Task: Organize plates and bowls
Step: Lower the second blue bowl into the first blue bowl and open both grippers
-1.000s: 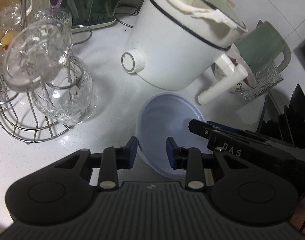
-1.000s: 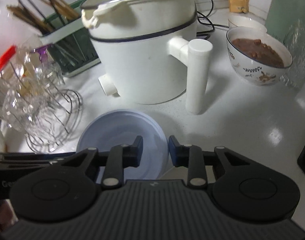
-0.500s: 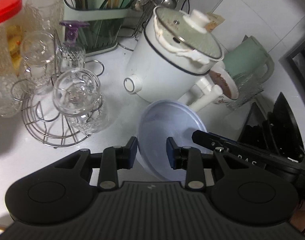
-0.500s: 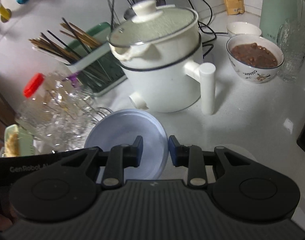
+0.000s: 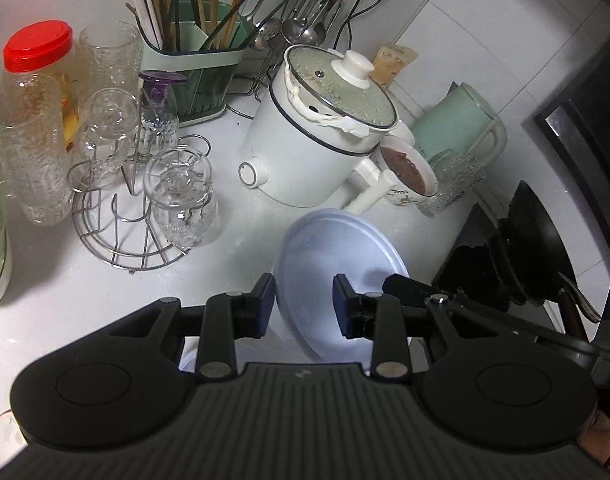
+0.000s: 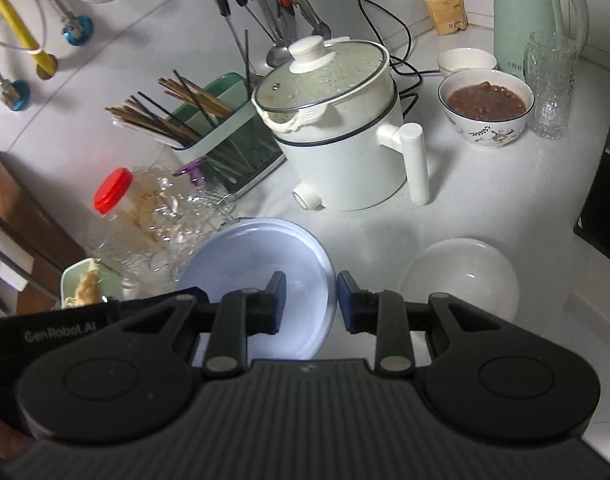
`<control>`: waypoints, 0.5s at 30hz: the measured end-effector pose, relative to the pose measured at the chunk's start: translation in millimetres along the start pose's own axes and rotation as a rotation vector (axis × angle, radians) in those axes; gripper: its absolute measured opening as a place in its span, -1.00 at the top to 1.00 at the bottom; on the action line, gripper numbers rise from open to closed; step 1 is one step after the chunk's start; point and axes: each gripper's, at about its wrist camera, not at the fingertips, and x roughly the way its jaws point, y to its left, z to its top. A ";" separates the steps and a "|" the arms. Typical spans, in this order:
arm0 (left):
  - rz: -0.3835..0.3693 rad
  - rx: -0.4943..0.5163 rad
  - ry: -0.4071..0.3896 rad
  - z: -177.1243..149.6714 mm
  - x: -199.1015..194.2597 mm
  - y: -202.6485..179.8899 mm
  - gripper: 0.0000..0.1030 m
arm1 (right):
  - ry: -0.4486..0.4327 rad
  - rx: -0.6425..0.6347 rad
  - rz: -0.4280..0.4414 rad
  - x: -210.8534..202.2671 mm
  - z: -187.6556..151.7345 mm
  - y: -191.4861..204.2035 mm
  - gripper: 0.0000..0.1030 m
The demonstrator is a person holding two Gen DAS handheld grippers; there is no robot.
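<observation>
Blue plate (image 6: 261, 280) is up in the air, tipped, and both grippers sit at its edge. The right gripper (image 6: 311, 300) seems to pinch the rim; the left gripper (image 5: 303, 302) has the rim between its fingers, but I cannot tell if it squeezes. Next, a white bowl (image 6: 461, 280) sits upside down on the counter (image 6: 485, 200). Farther off, a bowl of brown food (image 6: 487, 106) waits. I think most tidying is left.

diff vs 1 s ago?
Both grippers, left and right, rose and pulled back with the blue plate between them, lifting it off the counter; a white bowl came into view. Pot and bean bowl stayed put. Grip unchanged.
</observation>
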 end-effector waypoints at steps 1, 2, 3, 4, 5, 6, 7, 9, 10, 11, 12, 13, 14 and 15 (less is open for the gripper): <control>0.003 0.009 -0.003 -2.4 -3.8 -0.2 0.29 | -0.002 0.001 0.002 -3.8 -2.8 2.0 0.40; 0.005 0.014 -0.005 -4.9 -7.1 0.0 0.29 | -0.004 0.005 0.006 -6.9 -5.7 3.8 0.40; 0.005 0.018 -0.006 -7.7 -10.7 0.5 0.29 | -0.007 0.007 0.008 -10.3 -9.1 5.5 0.40; 0.004 0.021 -0.009 -10.7 -14.0 1.4 0.29 | -0.008 0.006 0.007 -12.7 -12.1 7.4 0.40; 0.008 0.021 -0.009 -14.2 -16.8 2.9 0.29 | -0.007 0.004 0.007 -14.1 -14.9 9.2 0.40; 0.013 0.018 -0.005 -17.4 -18.6 4.7 0.29 | -0.006 0.003 0.011 -15.6 -18.0 11.1 0.40; 0.015 0.012 -0.003 -20.6 -19.7 7.1 0.29 | -0.003 0.000 0.014 -17.0 -21.0 12.7 0.40; 0.022 0.004 0.000 -27.3 -21.5 11.6 0.29 | 0.004 -0.012 0.015 -17.6 -26.3 15.9 0.40; 0.025 -0.002 0.001 -31.2 -22.3 13.9 0.29 | 0.008 -0.015 0.017 -17.8 -28.9 16.9 0.40; 0.030 -0.006 0.001 -34.9 -22.6 15.9 0.29 | 0.014 -0.017 0.019 -17.6 -31.1 17.7 0.40; 0.034 -0.010 -0.001 -38.5 -22.5 17.7 0.29 | 0.019 -0.020 0.022 -17.1 -33.4 18.0 0.40; 0.038 -0.012 -0.002 -42.3 -21.8 19.4 0.29 | 0.027 -0.023 0.024 -16.0 -36.0 18.4 0.40; 0.043 -0.016 -0.001 -46.0 -21.2 21.0 0.29 | 0.038 -0.024 0.025 -14.3 -38.6 18.4 0.40; 0.047 -0.021 0.000 -49.3 -19.8 22.9 0.29 | 0.051 -0.026 0.025 -12.2 -41.2 18.2 0.40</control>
